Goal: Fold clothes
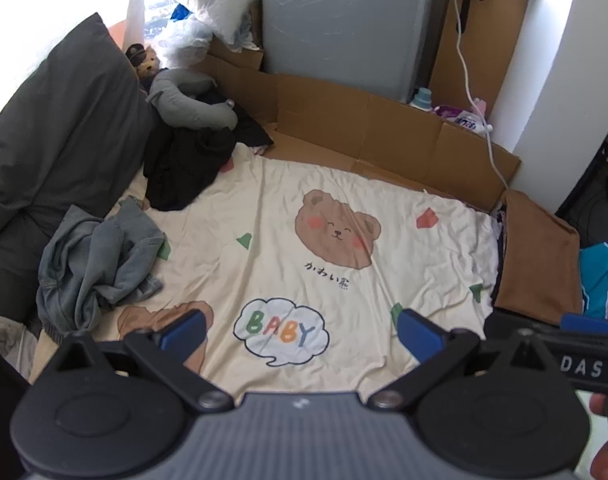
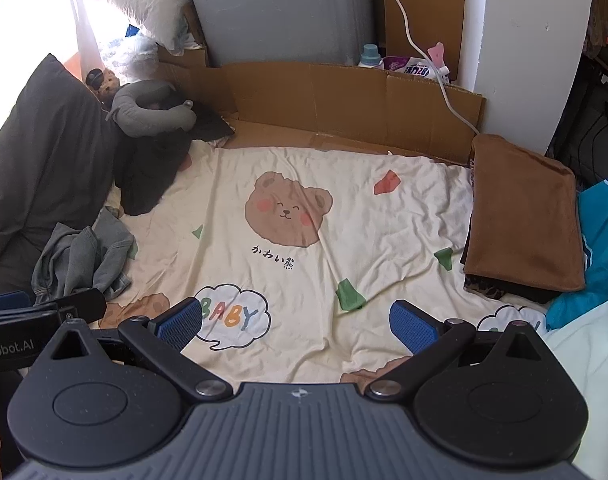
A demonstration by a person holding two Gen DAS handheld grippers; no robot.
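— Left gripper (image 1: 300, 334)?
— Hovered above the cream bear-print sheet (image 1: 344, 208), blue pads (image 1: 182, 330) spread wide, nothing between them. Sat over the "BABY" cloud print (image 1: 282, 332).
— Right gripper (image 2: 296, 326)?
— Same: fingers flung apart, nothing pinched, poised above the sheet's near part. Showed also at the right edge of the left view, just beside the left one.
— Clothes?
— Lay crumpled at the left side of the sheet: faded denim garment (image 1: 94, 264), bunched against the dark grey pillow (image 1: 60, 136). Seen too from the right wrist (image 2: 82, 262), well apart from both claws.
— More clothing?
— Heaped further back: black garments (image 1: 188, 164) under a grey neck pillow (image 1: 188, 98), with a small teddy in a cap (image 1: 144, 60) behind. Folded on the right: brown cloth (image 2: 522, 216) atop a dark stack, touching the sheet's edge. Spread beside that: teal printed fabric (image 2: 602, 240).
— Behind the bed?
— Lined with flattened cardboard (image 1: 364, 128); stood past it a grey cabinet (image 1: 344, 16), a white cable (image 1: 470, 80) trailing down, and a detergent bottle (image 2: 370, 56) near a purple pouch (image 2: 412, 67). Could not read more there.
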